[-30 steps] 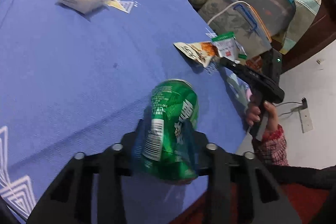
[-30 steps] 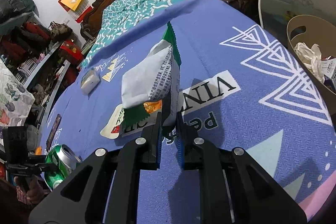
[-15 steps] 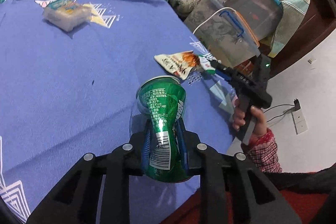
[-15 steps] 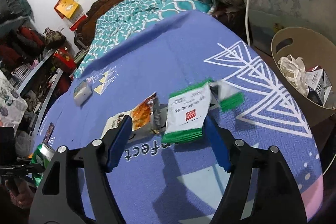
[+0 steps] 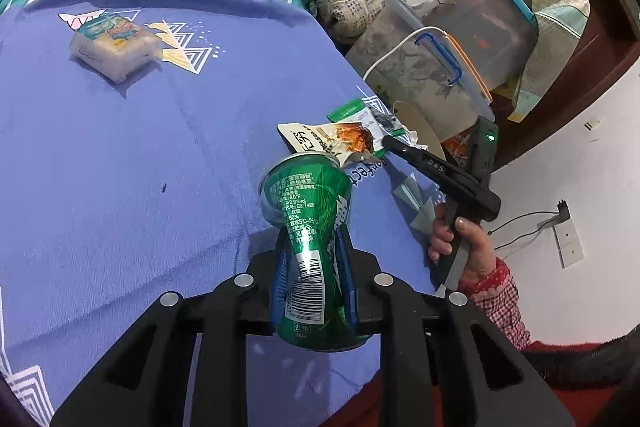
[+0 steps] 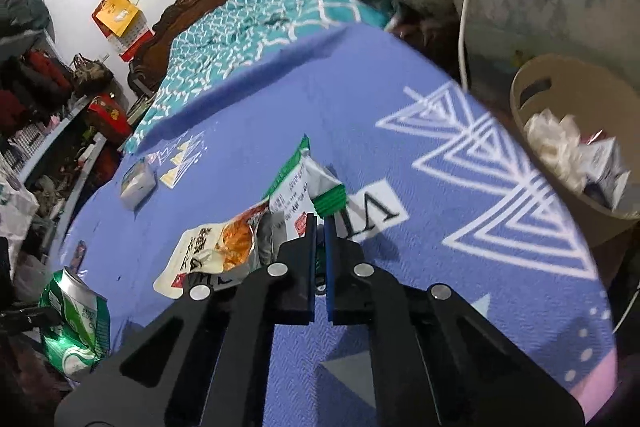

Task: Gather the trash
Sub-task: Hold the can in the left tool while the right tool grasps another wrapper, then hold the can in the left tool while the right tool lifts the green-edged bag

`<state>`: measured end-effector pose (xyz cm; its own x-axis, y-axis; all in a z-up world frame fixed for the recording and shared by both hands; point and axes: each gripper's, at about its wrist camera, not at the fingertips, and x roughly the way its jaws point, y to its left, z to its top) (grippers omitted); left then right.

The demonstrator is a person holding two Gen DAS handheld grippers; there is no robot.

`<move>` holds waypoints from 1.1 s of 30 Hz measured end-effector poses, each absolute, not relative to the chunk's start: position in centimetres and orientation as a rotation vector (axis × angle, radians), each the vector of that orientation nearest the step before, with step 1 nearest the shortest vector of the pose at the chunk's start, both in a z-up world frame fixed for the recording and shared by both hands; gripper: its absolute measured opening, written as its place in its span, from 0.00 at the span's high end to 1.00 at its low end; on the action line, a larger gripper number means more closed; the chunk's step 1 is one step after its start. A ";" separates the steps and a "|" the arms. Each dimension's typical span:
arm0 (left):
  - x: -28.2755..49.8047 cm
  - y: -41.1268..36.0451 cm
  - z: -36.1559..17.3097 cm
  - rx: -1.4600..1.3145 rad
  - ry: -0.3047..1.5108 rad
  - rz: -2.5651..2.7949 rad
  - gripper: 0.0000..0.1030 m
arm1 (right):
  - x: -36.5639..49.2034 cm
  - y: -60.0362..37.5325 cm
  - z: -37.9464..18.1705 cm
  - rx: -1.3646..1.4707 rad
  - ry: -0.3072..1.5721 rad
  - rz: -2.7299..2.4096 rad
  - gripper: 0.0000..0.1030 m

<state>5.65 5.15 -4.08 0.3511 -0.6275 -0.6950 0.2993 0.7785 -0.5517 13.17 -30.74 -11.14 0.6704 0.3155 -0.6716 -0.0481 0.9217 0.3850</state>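
Reclosed right claw (image 6: 318, 227) pinches crinkly green-edged wrapper (image 6: 298, 183) — left claw (image 5: 312, 259) (clenched) dents can (image 5: 310, 239).

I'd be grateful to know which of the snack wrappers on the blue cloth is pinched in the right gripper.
The green-edged white wrapper: the right gripper is shut on its lower edge. The orange-printed wrapper lies beside it unheld, and the pale packet sits far off.

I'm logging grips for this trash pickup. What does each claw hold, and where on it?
Left claw: the dented green can, squeezed around its middle. Right claw: the green-edged snack wrapper, pinched at its near edge.
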 end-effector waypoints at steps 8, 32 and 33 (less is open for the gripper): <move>6.0 5.7 -3.8 -0.366 1.042 -0.595 0.80 | 10.8 -31.1 -6.4 0.268 0.674 0.161 0.95; 7.3 4.1 -4.2 -0.353 1.056 -0.615 0.80 | 9.0 -34.9 -10.3 0.446 0.840 0.158 0.56; 7.4 4.1 -4.2 -0.354 1.056 -0.615 0.80 | 9.1 -35.0 -10.1 0.457 0.836 0.150 0.20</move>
